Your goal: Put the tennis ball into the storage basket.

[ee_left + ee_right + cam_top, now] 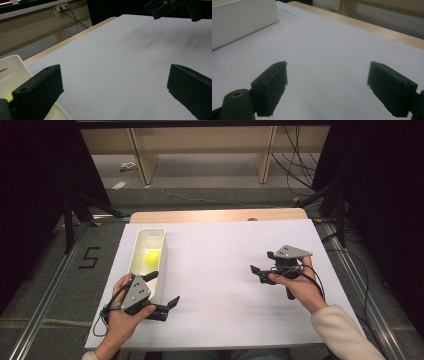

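A white oblong bin lies at the left of the white sheet, with a yellow ball inside it. My left gripper hovers at the bin's near end, open, one jaw over the bin's rim and the other over the sheet. In the left gripper view the gripper has wide-apart jaws with nothing between them, the bin's corner beside the left jaw. My right gripper is held over the right half of the sheet, pointing left, open and empty. The bin's wall shows far off.
The white sheet covers a wooden table whose far edge shows behind it. Beyond stand wooden shelf legs and floor cables. Dark stands flank both sides. The other gripper appears at the top of the left gripper view.
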`<action>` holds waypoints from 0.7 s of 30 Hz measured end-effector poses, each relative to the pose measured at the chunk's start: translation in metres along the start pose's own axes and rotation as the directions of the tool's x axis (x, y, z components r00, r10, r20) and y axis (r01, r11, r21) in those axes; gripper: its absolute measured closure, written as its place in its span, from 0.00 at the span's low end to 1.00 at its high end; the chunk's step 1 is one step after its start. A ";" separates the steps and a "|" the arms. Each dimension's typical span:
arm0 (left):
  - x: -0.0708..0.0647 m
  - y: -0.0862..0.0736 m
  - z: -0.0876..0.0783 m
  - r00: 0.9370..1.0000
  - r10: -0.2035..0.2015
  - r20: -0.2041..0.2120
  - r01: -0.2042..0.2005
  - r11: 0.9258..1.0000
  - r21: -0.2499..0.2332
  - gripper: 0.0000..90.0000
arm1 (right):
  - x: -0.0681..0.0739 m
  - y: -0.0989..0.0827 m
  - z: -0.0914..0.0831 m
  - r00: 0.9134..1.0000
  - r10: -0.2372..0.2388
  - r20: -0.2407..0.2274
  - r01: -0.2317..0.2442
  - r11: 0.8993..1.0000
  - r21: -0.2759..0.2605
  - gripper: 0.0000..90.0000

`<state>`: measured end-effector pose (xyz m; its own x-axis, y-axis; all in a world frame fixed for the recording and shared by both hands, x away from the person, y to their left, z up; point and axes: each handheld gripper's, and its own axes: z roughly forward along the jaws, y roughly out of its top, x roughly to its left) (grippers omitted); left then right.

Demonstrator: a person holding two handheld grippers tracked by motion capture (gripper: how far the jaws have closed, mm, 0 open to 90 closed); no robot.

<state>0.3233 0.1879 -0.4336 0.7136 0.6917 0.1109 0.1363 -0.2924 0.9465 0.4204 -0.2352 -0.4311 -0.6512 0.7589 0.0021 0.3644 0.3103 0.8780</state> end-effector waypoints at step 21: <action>0.000 0.000 -0.001 1.000 -0.008 0.004 0.009 1.000 -0.004 0.00 | -0.003 -0.016 -0.021 1.000 0.006 0.014 -0.006 1.000 0.006 0.19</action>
<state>0.3230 0.1885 -0.4332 0.7153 0.6914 0.1016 0.1396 -0.2839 0.9486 0.4025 -0.2546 -0.4352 -0.6394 0.7689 0.0006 0.3724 0.3090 0.8751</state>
